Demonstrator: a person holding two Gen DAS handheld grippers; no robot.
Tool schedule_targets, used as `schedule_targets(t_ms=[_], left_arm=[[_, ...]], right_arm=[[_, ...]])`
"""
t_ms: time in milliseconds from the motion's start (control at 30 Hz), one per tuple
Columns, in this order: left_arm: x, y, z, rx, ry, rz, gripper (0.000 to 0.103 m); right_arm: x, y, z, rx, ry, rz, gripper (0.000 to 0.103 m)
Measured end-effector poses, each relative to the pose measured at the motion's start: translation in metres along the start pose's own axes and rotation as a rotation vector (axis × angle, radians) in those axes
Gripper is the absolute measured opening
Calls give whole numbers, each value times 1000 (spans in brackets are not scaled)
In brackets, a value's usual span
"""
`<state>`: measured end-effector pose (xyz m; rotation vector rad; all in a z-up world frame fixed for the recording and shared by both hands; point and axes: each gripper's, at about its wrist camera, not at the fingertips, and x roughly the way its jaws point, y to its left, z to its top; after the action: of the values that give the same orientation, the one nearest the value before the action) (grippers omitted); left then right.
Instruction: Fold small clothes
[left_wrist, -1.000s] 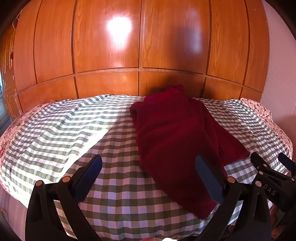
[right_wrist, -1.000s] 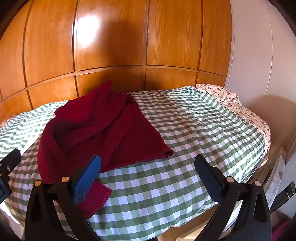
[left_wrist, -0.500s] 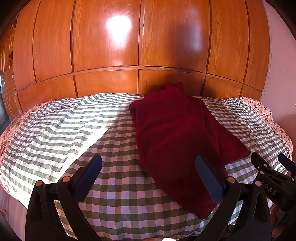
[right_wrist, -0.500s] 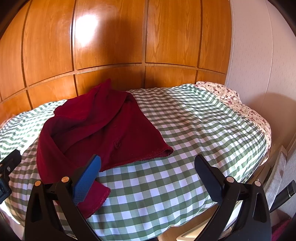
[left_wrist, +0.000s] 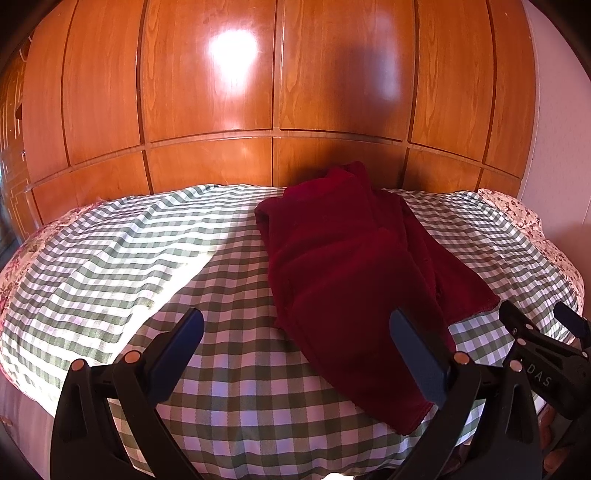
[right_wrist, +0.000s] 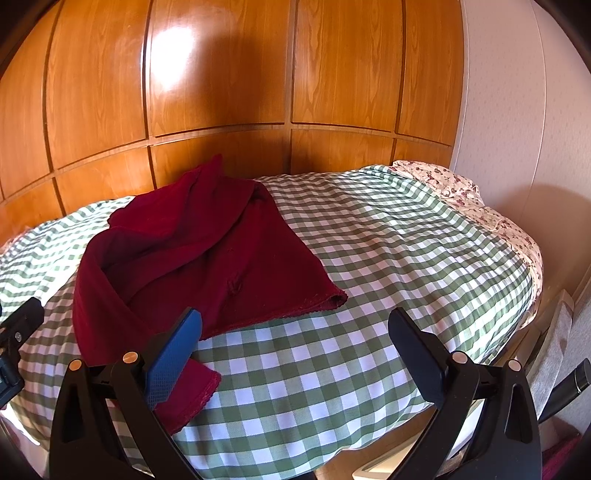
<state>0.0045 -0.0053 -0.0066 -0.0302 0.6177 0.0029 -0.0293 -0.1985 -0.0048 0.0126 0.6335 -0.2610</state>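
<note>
Dark red garment rumpled mid-frame on bed, unfolded; left gripper, right gripper jaws spread, empty. Folding not begun.

One dark red garment on bed. One bed, one green-white checked cover. Two hand-held grippers: left hand-held gripper, right hand-held gripper, two fingers each. One wood-panelled wall.
</note>
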Motion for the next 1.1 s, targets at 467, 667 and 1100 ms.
schedule_targets(t_ms=[467,667,1100], left_arm=[[-1,-5,0,16,-5,-9,100],[-1,-6,1,19,-6,-12,100],[11,-8,0,29,31,-20,100]], right_arm=[[5,-3,-1,6,18,7,100],[6,-3,-2,8,21,7,100],[16,-7,-4,20,58,11,100]])
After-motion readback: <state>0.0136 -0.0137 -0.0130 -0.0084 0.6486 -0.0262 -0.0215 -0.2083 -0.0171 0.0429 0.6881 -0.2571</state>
